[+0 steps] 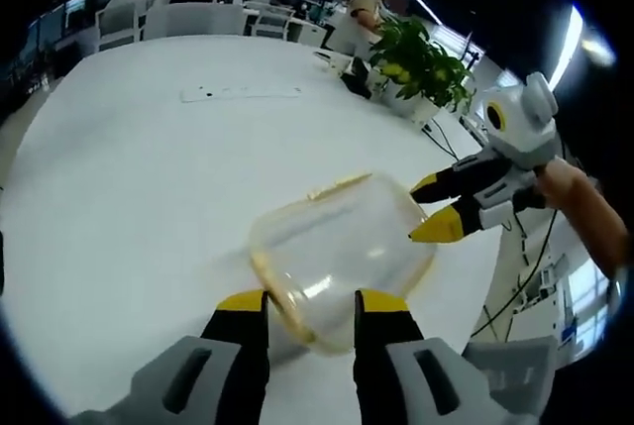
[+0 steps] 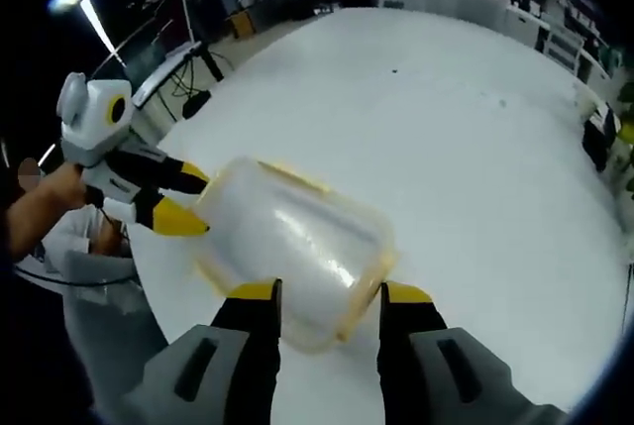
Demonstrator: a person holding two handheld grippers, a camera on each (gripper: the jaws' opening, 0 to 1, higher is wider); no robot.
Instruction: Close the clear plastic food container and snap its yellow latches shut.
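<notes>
Lying on its side on the white table (image 1: 119, 177), the clear plastic container (image 1: 337, 257) sits between the two grippers, its rounded wall facing up and a yellow latch (image 1: 339, 184) showing along its far edge in the left gripper view. The left gripper (image 1: 312, 298) comes at the container from the near side, jaws spread apart with the container's yellow-edged rim between the tips; whether they press on it I cannot tell. The right gripper (image 2: 330, 291) stands at the container's opposite end, jaws likewise parted around that end, and again contact is not clear. Seen from the right gripper view, the container looks frosted and another yellow latch (image 2: 293, 177) runs along its upper edge. Whether the lid is seated cannot be read from these pictures; the latches look unsnapped, so I judge the closing still ahead. Beyond the container, a potted plant (image 1: 421, 63) stands at the table's far edge.
</notes>
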